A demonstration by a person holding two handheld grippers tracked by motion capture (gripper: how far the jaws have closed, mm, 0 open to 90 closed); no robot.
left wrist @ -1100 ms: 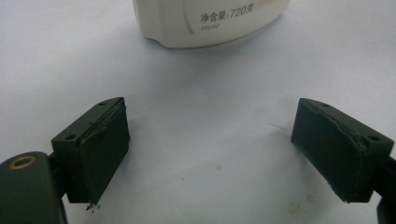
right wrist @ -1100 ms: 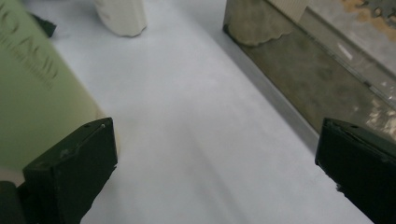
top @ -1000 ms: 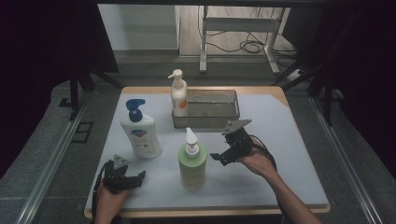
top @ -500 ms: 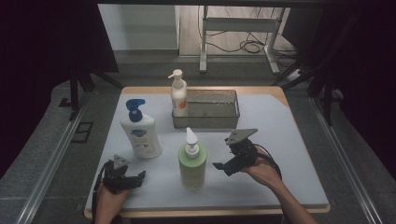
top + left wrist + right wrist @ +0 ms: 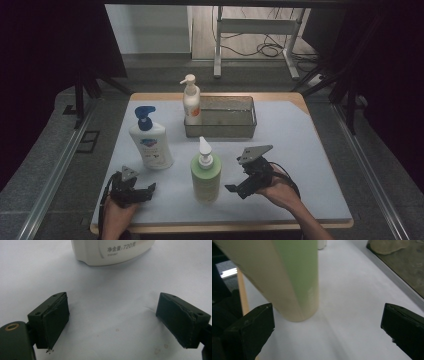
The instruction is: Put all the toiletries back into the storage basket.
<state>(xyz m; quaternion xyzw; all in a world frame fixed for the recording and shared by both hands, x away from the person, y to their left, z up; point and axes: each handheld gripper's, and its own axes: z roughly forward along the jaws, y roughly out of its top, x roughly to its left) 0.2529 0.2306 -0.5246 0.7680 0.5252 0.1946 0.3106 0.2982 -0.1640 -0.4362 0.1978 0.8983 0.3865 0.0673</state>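
A green pump bottle (image 5: 205, 174) stands upright near the front middle of the white mat; in the right gripper view its base (image 5: 294, 290) rises just beyond the left jaw. My right gripper (image 5: 239, 189) is open just right of that bottle, apart from it, jaws wide (image 5: 327, 332). A white pump bottle with a blue pump (image 5: 149, 141) stands at the left; its base (image 5: 112, 251) shows ahead of my left gripper (image 5: 113, 322), which is open over bare mat. In the high view the left gripper (image 5: 145, 191) rests low at the front left.
A grey rectangular tray (image 5: 220, 129) sits at the back middle of the table. A small white pump bottle with an orange label (image 5: 191, 102) stands at its left end. The wooden table edge (image 5: 220, 228) runs along the front; dark floor surrounds the table.
My right gripper has moved down and toward the front, closing in on the green bottle's right side. The left gripper has stayed put.
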